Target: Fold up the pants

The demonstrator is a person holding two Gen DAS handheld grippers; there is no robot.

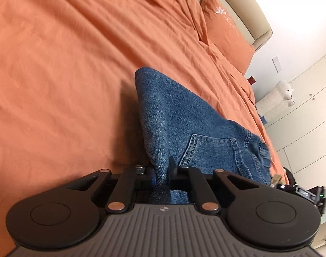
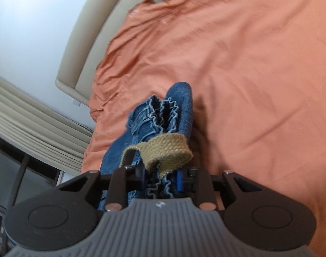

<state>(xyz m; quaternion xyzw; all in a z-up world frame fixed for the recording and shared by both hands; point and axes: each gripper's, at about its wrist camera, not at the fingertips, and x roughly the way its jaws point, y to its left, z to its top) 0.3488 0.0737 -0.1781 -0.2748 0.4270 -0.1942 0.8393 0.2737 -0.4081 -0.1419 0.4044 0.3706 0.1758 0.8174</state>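
Blue denim pants (image 1: 180,124) hang lifted above an orange bedsheet (image 1: 66,64), back pocket facing the left wrist camera. My left gripper (image 1: 162,174) is shut on a fold of the denim near the pocket side. In the right wrist view the pants (image 2: 163,115) show their gathered elastic waistband and a tan woven belt strap (image 2: 167,152). My right gripper (image 2: 163,176) is shut on the waistband, with the strap draped over its fingers. Both grippers hold the pants up off the bed.
An orange pillow (image 1: 225,32) lies by the beige headboard (image 1: 248,10). A white plush toy (image 1: 276,98) and white cabinets (image 1: 306,111) stand beyond the bed edge. In the right wrist view a curtain (image 2: 34,124) and headboard (image 2: 85,42) stand left of the bedsheet (image 2: 248,64).
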